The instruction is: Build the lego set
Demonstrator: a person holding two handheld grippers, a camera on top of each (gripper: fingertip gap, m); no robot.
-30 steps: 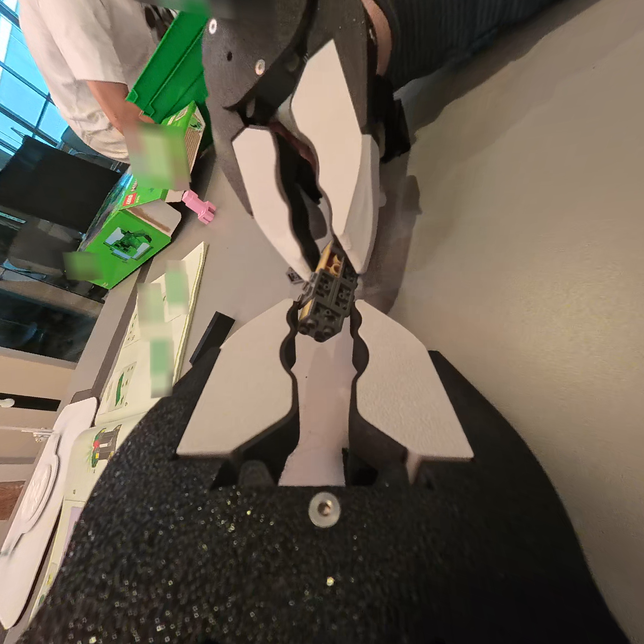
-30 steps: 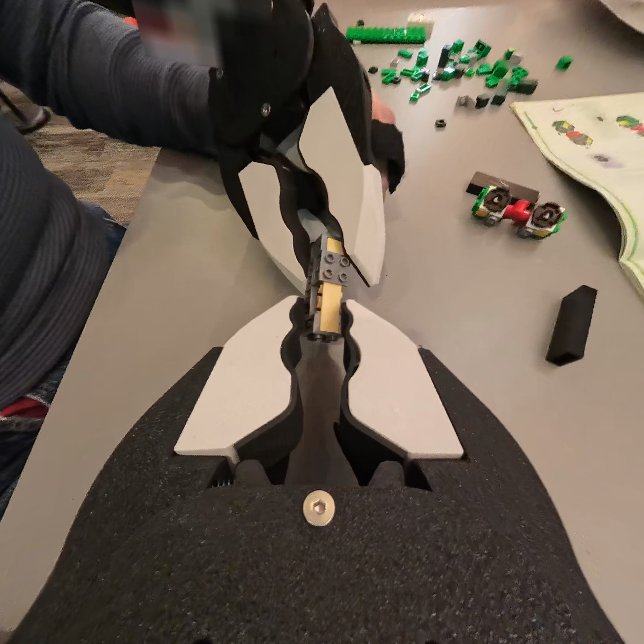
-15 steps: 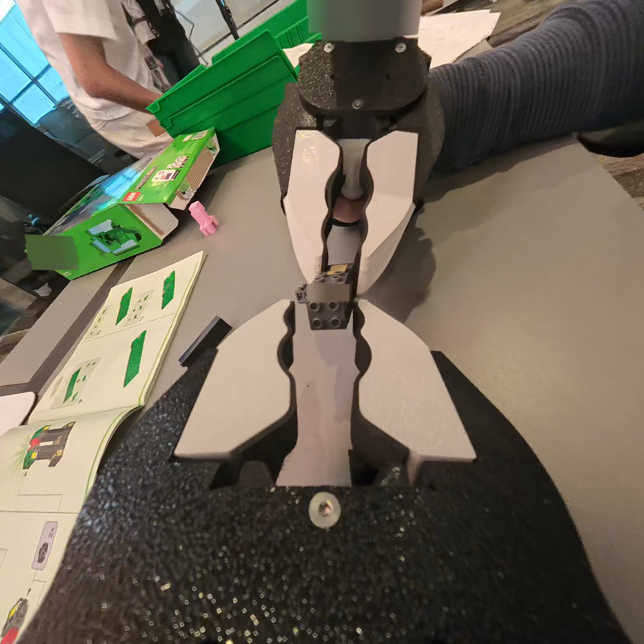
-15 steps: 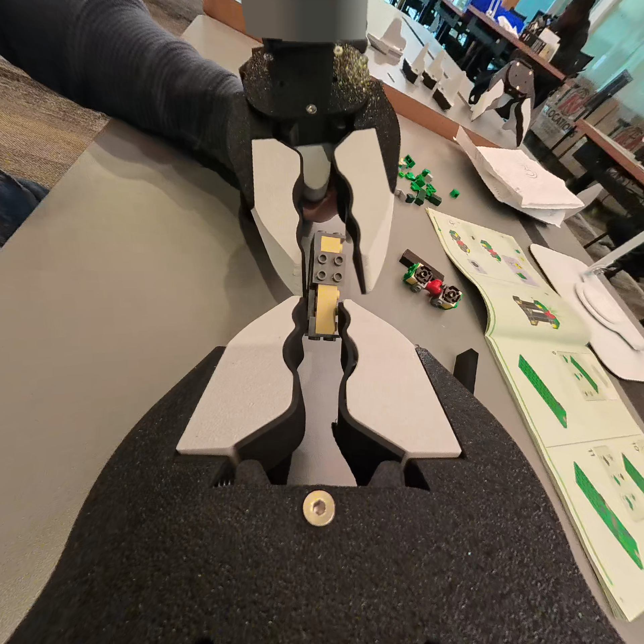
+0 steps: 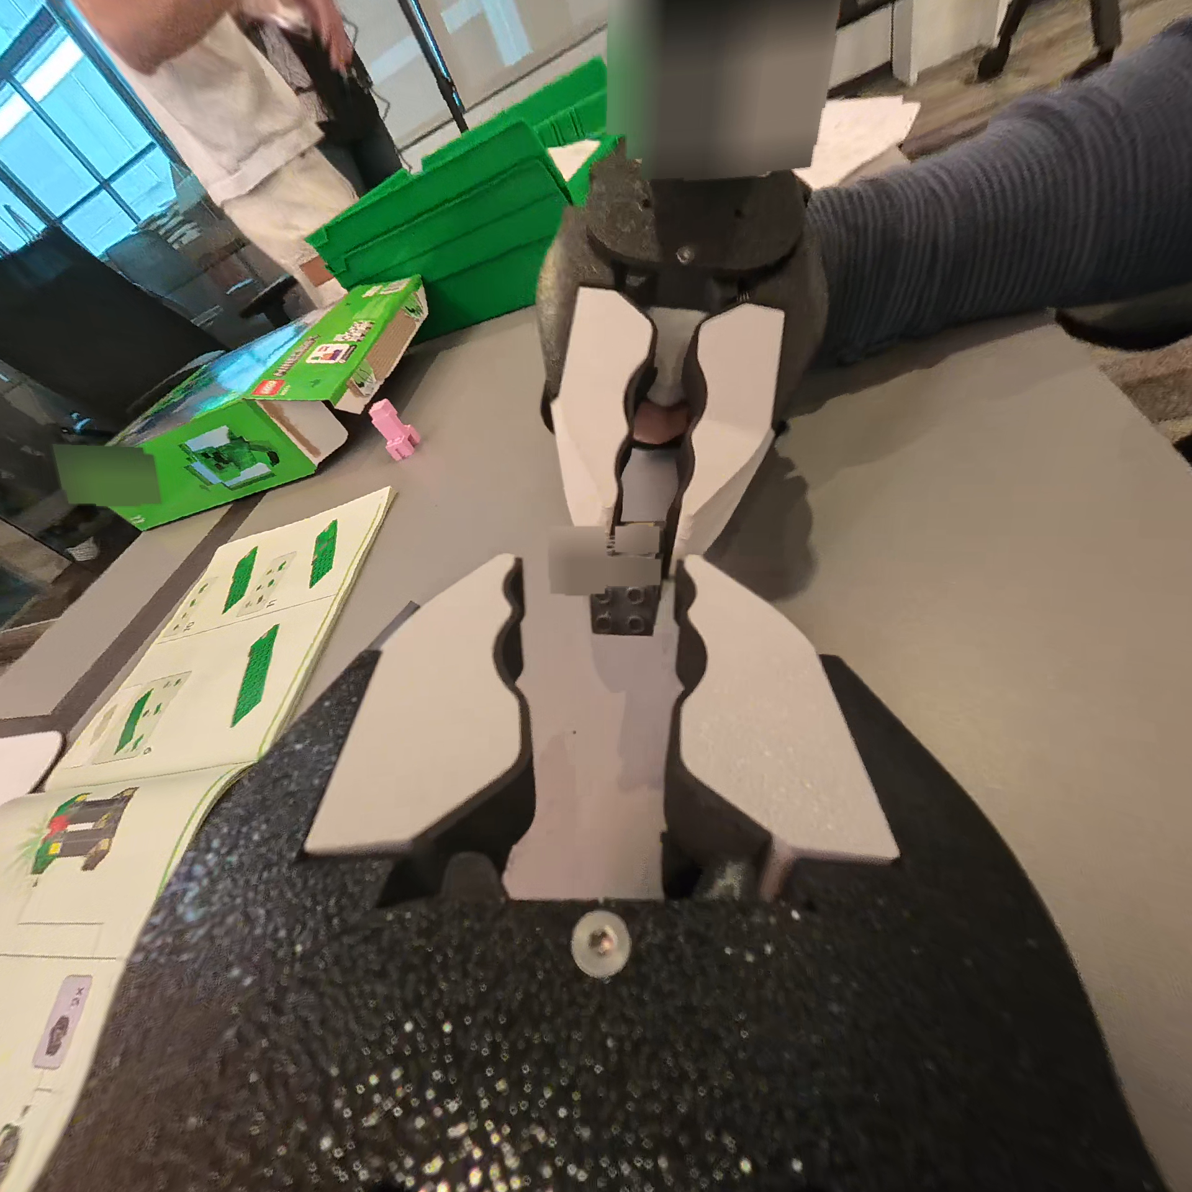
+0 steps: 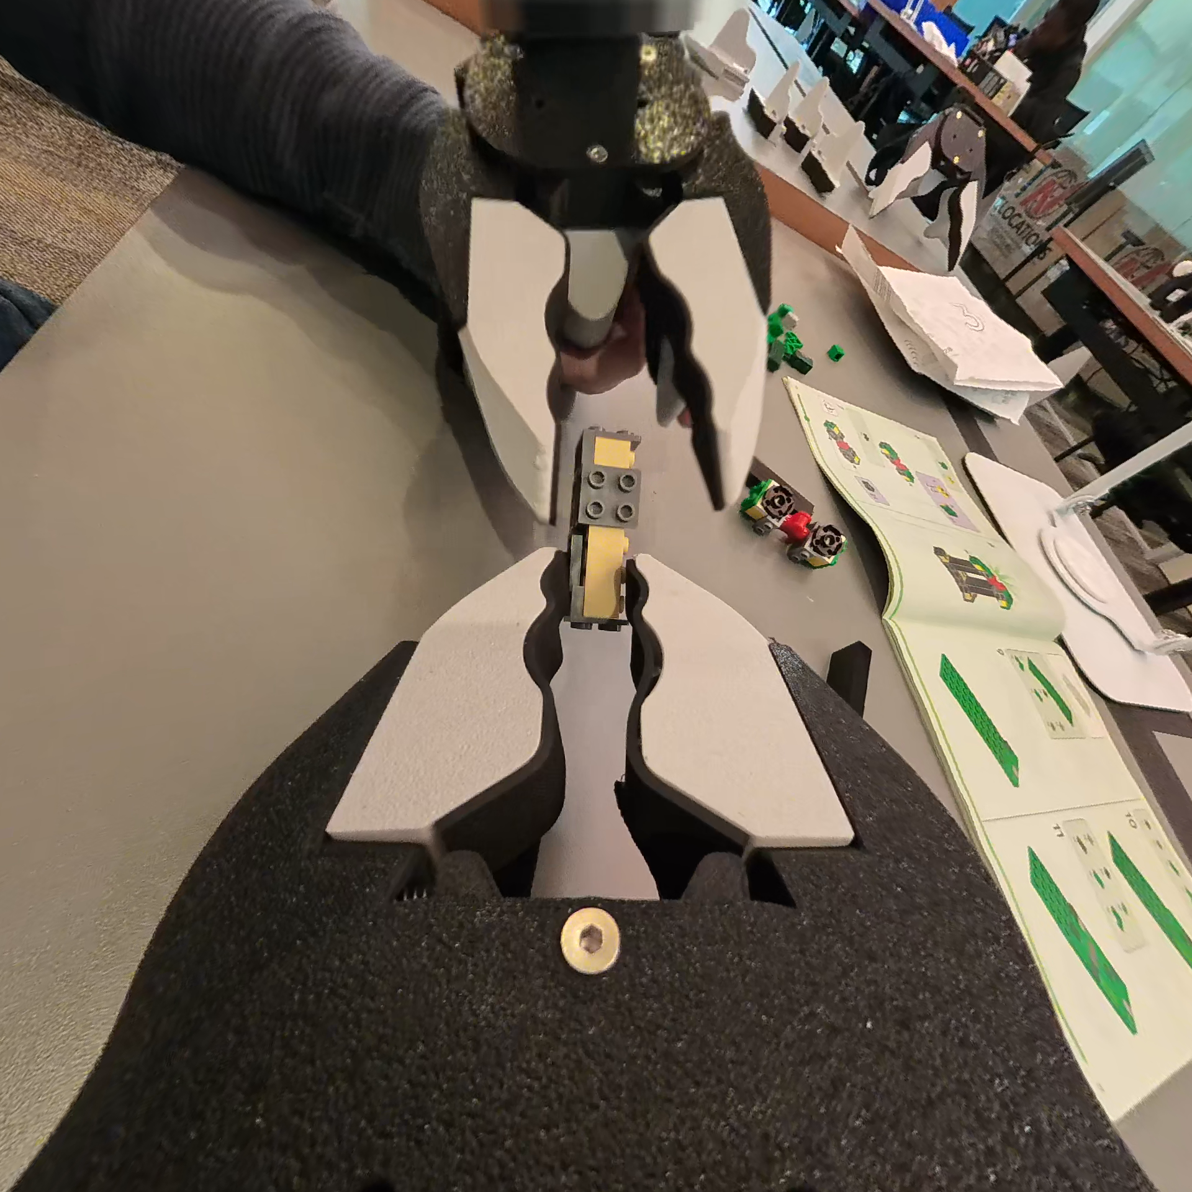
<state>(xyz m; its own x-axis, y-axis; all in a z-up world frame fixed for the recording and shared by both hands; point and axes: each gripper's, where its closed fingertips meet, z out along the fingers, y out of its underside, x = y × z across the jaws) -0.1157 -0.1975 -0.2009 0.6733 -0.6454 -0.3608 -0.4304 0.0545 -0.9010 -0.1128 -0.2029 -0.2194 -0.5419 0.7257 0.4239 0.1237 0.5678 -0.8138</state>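
A small lego assembly (image 6: pixel 606 535) of dark grey and tan pieces is held above the grey table (image 6: pixel 258 516). My right gripper (image 6: pixel 592 558) is shut on its near end. Its far end, a grey four-stud brick, lies between the spread fingers of my left gripper (image 6: pixel 629 509), which is open. In the left wrist view the studded grey brick (image 5: pixel 622 609) sits in the wide gap of my left gripper (image 5: pixel 596 567), close to its right finger, and my right gripper (image 5: pixel 638 535) pinches the assembly from the far side. A mosaic patch hides part of the assembly there.
An open instruction booklet (image 6: pixel 967 580) lies to the right. Beside it are a green-red wheel assembly (image 6: pixel 793 526), a black block (image 6: pixel 848 671) and loose green bricks (image 6: pixel 787 342). A green box (image 5: pixel 258 413), a pink piece (image 5: pixel 393 432) and green bins (image 5: pixel 451 213) stand beyond. Both grippers' tips are close together, under 4 cm apart. Left tips and right tips are each some 12 cm from the black block (image 6: pixel 848 671).
My left gripper has opened and let go of the assembly, which both grippers held before. My right gripper still holds it. Both grippers levelled out from a tilted pose.
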